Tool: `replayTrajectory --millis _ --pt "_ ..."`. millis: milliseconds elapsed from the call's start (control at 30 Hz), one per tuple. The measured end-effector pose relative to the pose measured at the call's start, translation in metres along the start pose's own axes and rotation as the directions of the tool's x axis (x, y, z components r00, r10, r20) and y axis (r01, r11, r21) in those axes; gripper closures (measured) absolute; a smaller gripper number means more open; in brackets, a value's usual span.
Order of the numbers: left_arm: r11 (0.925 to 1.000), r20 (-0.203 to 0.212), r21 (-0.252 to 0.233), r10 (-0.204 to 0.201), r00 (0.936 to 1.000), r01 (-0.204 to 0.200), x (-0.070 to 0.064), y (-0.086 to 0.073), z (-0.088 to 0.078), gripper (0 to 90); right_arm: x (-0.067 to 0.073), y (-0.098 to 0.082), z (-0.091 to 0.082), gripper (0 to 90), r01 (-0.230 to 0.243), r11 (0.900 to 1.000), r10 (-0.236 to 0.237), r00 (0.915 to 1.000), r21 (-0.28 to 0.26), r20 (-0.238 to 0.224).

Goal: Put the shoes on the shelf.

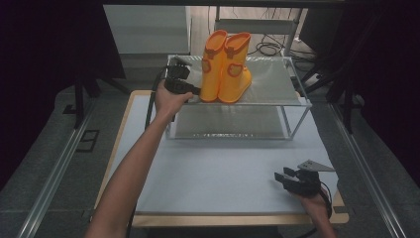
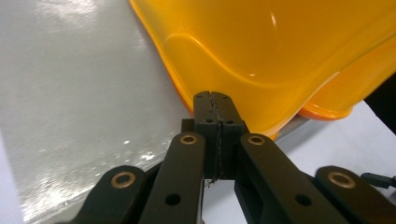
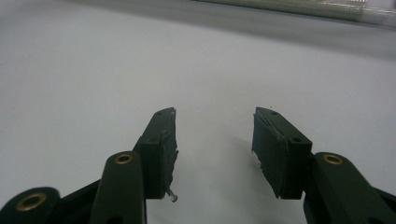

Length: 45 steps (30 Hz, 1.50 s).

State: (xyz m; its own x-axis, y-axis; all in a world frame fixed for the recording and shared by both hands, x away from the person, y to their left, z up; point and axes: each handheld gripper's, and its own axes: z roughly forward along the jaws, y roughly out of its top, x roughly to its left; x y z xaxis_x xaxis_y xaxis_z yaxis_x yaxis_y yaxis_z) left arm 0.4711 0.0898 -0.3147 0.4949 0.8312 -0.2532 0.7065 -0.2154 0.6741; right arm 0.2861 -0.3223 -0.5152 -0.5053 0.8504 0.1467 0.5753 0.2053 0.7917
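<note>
Before you lies a table (image 1: 223, 173) under a pale blue-grey mat (image 1: 218, 163), its light wooden edge showing along the left and near sides. At the far end you see a two-tier wire-framed shelf (image 1: 297, 101) — both tiers lined with silvery sheets. Beyond it, cables (image 1: 270, 48) lie coiled on the floor — dark curtains (image 1: 44, 44) flank the scene, and metal rails (image 1: 54, 168) run along both sides.

front table (image 1: 218, 173): open | boots (image 1: 225, 67) fill shelf (image 1: 277, 89) left-centre, touching left hand-held gripper (image 1: 195, 90) | shelf right: free
</note>
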Motion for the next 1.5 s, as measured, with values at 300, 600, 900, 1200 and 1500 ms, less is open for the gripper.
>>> replayTrajectory --millis 300,600,900,1200,1500 --pt "1.0000 0.003 0.001 0.006 1.0000 -0.006 -0.009 0.002 0.002 89.9 0.002 0.001 0.001 49.5 0.009 1.000 -0.009 0.9999 0.001 -0.008" --pt "0.9999 0.027 -0.007 0.012 0.9996 -0.012 -0.021 0.003 0.007 89.9 0.003 0.002 0.005 49.6 0.010 1.000 -0.010 0.9999 0.003 -0.013" --pt "0.9999 0.047 -0.002 0.015 0.9988 -0.015 -0.033 0.007 0.012 89.8 0.004 0.002 0.004 49.6 0.016 1.000 -0.015 0.9997 0.003 -0.021" --pt "0.9999 0.052 -0.002 0.013 0.9986 -0.013 -0.033 0.007 0.013 89.8 0.006 0.002 0.006 49.7 0.014 1.000 -0.013 0.9996 0.007 -0.024" --pt "0.9996 0.027 -0.009 0.027 0.9993 -0.027 -0.042 0.007 0.014 89.8 0.006 0.002 0.008 49.8 0.018 1.000 -0.017 0.9995 0.011 -0.025"
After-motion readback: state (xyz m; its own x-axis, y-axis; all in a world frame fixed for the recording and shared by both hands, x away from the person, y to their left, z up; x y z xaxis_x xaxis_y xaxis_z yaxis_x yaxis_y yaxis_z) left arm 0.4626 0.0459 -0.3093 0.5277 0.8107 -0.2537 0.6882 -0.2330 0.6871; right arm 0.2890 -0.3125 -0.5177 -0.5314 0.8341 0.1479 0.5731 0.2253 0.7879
